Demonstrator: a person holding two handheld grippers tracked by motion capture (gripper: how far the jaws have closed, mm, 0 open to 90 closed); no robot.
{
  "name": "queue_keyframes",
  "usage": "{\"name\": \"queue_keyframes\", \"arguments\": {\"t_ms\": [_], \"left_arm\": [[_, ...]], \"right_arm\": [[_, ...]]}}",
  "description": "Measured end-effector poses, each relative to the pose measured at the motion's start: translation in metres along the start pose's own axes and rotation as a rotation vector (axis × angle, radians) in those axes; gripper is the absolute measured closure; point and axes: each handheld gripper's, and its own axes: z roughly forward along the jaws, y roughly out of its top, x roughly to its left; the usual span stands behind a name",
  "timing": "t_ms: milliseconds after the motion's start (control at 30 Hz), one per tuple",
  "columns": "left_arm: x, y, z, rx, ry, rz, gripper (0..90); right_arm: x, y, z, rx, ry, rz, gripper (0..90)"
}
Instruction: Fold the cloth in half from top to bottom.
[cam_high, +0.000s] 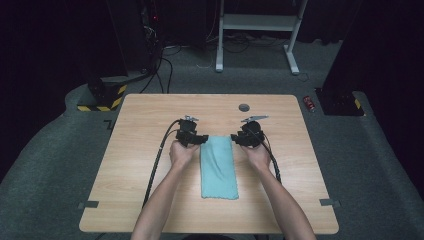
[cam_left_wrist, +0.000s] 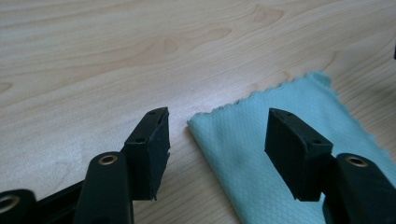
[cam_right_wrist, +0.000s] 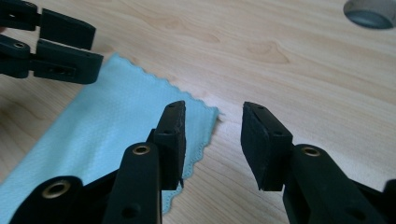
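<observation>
No brand, label or legible writing is showing on anything here. A folded light-blue cloth (cam_high: 219, 166) is lying flat near the middle of a pale wood-grain bench (cam_high: 150, 200), its long side running toward the person and its scalloped far edge sitting between the two hands. The left tongs (cam_high: 204, 139) are hovering at the cloth's far left corner; in the left gripper view (cam_left_wrist: 217, 140) they are standing apart, with that corner lying between them on the bench and neither pad pressing on it. The right tongs (cam_high: 234, 138) are hovering at the far right corner; in the right gripper view (cam_right_wrist: 212, 140) they too are standing apart, one pad sitting over the cloth's edge and the other over bare wood, gripping nothing. The left tongs are also appearing at the upper left of the right gripper view, across the cloth. A round grey grommet (cam_high: 244, 107) is sitting in the bench toward its far edge. Around the bench, grey carpet (cam_high: 60, 165) is covering the floor, a small red can (cam_high: 309, 103) is lying beyond the far right corner, black-and-yellow striped bases (cam_high: 102, 97) are standing at the far left, and a white frame (cam_high: 257, 30) is standing in the dark background.
</observation>
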Motion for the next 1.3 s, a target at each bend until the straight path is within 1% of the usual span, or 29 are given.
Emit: {"name": "queue_keyframes", "arguments": {"t_ms": [33,67,100,133,167,200,267,333,433,467,533,567,633,700,767,833,933,1000,1067,1233,1300], "left_arm": [[0.0,-0.001,0.002,0.001,-0.002,0.0,40.2],[0.0,-0.001,0.003,-0.001,-0.002,0.0,40.6],[0.0,-0.002,0.005,-0.001,-0.003,0.002,41.0],[0.001,-0.002,0.007,0.001,0.001,0.002,41.3],[0.002,-0.003,0.007,0.004,-0.001,-0.004,41.4],[0.004,-0.003,0.008,0.002,-0.004,-0.014,41.3],[0.006,-0.004,0.008,-0.006,-0.01,-0.026,41.5],[0.007,-0.004,0.009,-0.008,-0.006,-0.021,42.3],[0.009,-0.005,0.012,-0.003,-0.01,-0.013,44.2],[0.009,-0.006,0.013,-0.007,-0.007,-0.005,45.0],[0.009,-0.006,0.012,-0.008,-0.007,0.0,47.6],[0.009,-0.006,0.012,-0.008,-0.008,-0.001,49.0],[0.008,-0.006,0.013,-0.012,-0.008,0.012,52.6],[0.005,-0.007,0.014,-0.011,0.009,0.055,56.4],[0.002,-0.007,0.015,-0.015,0.016,0.079,60.6],[0.0,-0.007,0.016,-0.016,0.016,0.083,64.6],[-0.001,-0.006,0.016,-0.009,0.024,0.098,71.2],[0.0,-0.007,0.015,-0.009,0.027,0.12,75.6],[0.001,-0.007,0.015,-0.007,0.018,0.112,79.4],[0.004,-0.006,0.016,-0.008,-0.017,0.079,87.3],[0.007,-0.007,0.016,-0.012,-0.034,0.071,88.4]], "right_arm": [[-0.001,-0.001,0.002,0.003,-0.004,0.002,60.3],[-0.002,-0.002,0.005,0.0,0.0,0.001,60.3],[-0.003,-0.003,0.008,0.003,0.008,0.011,60.2],[-0.003,-0.004,0.011,0.005,0.004,0.007,60.2],[-0.004,-0.004,0.013,0.001,0.001,0.004,60.2],[-0.003,-0.005,0.015,-0.003,0.008,0.017,60.0],[-0.002,-0.004,0.019,-0.013,0.005,0.012,59.9],[0.0,-0.004,0.025,-0.005,-0.009,-0.001,59.8],[-0.004,-0.007,0.035,0.008,-0.015,0.016,59.8],[-0.005,-0.009,0.037,0.011,-0.018,0.023,59.9],[-0.006,-0.009,0.038,0.001,-0.015,0.035,59.8],[-0.005,-0.009,0.038,0.0,-0.019,0.028,59.9],[-0.003,-0.009,0.039,-0.002,-0.024,0.017,60.3],[0.0,-0.008,0.041,0.003,-0.023,0.007,64.0],[0.005,-0.007,0.042,0.005,-0.035,-0.033,67.7],[0.009,-0.007,0.044,0.007,-0.045,-0.053,71.1],[0.009,-0.006,0.045,0.006,-0.045,-0.054,77.1],[0.009,-0.006,0.045,0.005,-0.044,-0.054,79.2],[0.01,-0.005,0.046,0.01,-0.044,-0.072,82.5],[0.011,-0.005,0.046,0.017,-0.033,-0.081,87.9],[0.012,-0.002,0.046,0.036,-0.036,-0.086,88.9]]}}
